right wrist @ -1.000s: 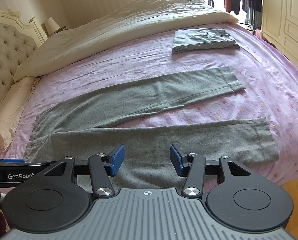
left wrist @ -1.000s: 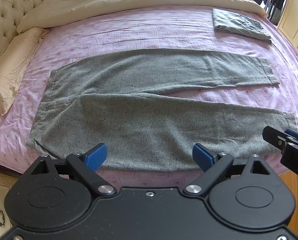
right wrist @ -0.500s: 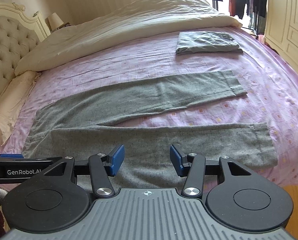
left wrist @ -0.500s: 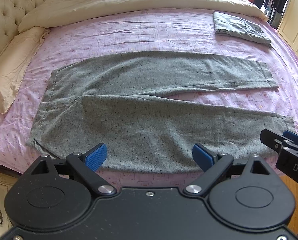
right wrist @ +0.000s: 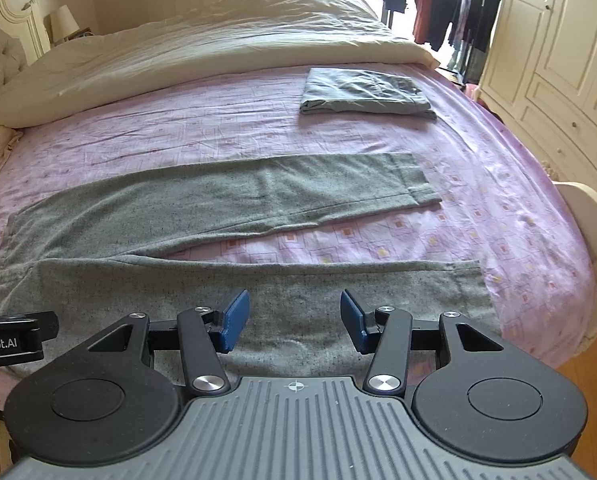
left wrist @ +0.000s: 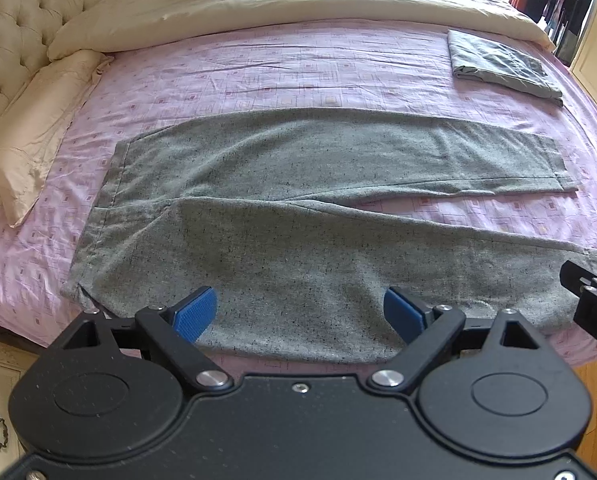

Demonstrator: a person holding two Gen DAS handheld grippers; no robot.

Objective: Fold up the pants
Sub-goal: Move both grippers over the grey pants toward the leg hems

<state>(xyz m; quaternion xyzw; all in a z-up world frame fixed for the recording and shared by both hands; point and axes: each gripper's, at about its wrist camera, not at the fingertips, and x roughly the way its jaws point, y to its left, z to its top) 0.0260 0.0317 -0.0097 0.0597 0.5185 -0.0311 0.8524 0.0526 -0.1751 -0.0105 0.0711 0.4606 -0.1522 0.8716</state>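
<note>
Grey speckled pants (left wrist: 298,216) lie spread flat on the purple bedsheet, waistband at the left, both legs running right with a gap between them. They also show in the right wrist view (right wrist: 226,208). My left gripper (left wrist: 298,312) is open and empty above the near leg's front edge. My right gripper (right wrist: 294,320) is open and empty above the near leg, closer to its cuff. The right gripper's tip shows at the left wrist view's right edge (left wrist: 590,300).
Folded grey trousers (right wrist: 366,92) lie at the far right of the bed. A cream duvet (right wrist: 202,44) covers the far side and a pillow (left wrist: 30,136) lies at the left. White wardrobes (right wrist: 558,60) stand right; wooden floor lies beyond the bed's near edge.
Both grippers have moved a little forward and up over the bed; the view of the pants has shifted slightly. Both stay open and empty.
</note>
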